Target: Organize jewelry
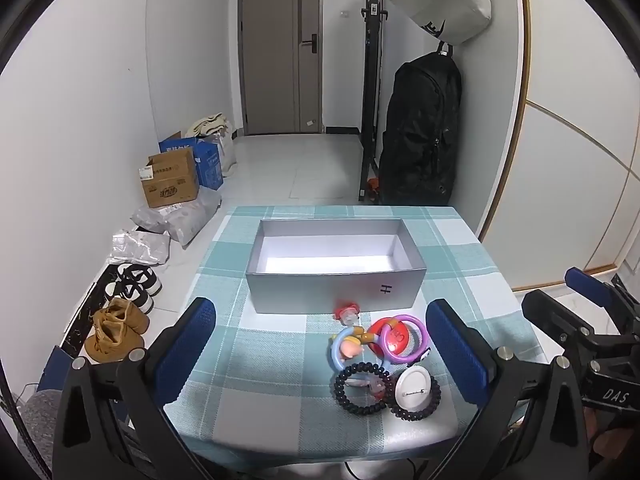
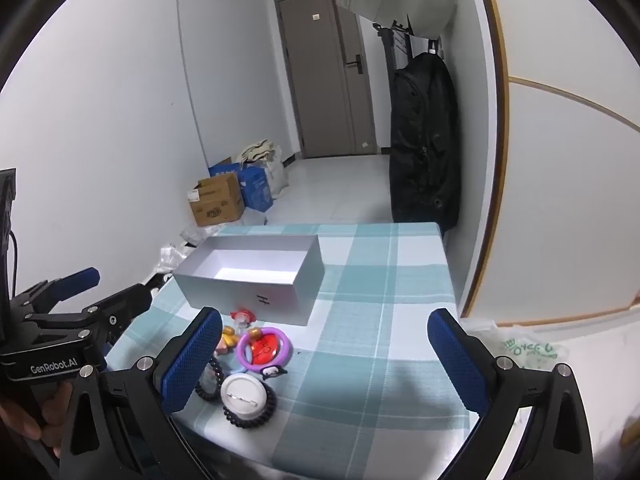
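Checked-cloth counter (image 1: 280, 360), hallway behind. Grey box (image 1: 335, 286) sits mid-counter, empty. Jewelry pile (image 1: 380, 360), probably bracelets and a badge, lies at near edge, right of centre. Left gripper (image 1: 326, 354) brackets it, nearer; right gripper (image 2: 324, 364) offset right. Fingers on both spread, nothing held.

Open silver-grey box (image 1: 335, 276), white inside, empty, upright at the far middle of the checked surface (image 1: 260, 360). Near its front right: a cluster of jewelry, touching and overlapping — purple ring (image 1: 402, 338), red disc (image 1: 378, 330), blue ring (image 1: 340, 350), two black bead bracelets (image 1: 362, 388), white round badge (image 1: 414, 392), small red-and-clear piece (image 1: 347, 313).
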A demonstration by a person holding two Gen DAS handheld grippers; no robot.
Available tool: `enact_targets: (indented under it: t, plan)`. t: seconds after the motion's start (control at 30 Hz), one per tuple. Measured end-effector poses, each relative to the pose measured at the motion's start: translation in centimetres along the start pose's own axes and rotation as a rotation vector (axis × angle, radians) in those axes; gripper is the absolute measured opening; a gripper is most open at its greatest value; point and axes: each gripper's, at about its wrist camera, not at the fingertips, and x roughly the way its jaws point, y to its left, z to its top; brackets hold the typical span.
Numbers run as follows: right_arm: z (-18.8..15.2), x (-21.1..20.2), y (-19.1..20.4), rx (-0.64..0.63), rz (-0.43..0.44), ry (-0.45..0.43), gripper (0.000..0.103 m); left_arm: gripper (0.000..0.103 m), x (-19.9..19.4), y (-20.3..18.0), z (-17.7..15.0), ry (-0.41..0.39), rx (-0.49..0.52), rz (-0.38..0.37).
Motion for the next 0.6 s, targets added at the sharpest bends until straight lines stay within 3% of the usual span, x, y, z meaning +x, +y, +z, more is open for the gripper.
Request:
enact_targets:
  t: [0.6]
  plan:
    - [-0.07,-0.16,-0.25,0.011,-0.006,-0.010,0.103,0.102,0.40,-0.23,-0.22,0.021,0.014,-0.016]
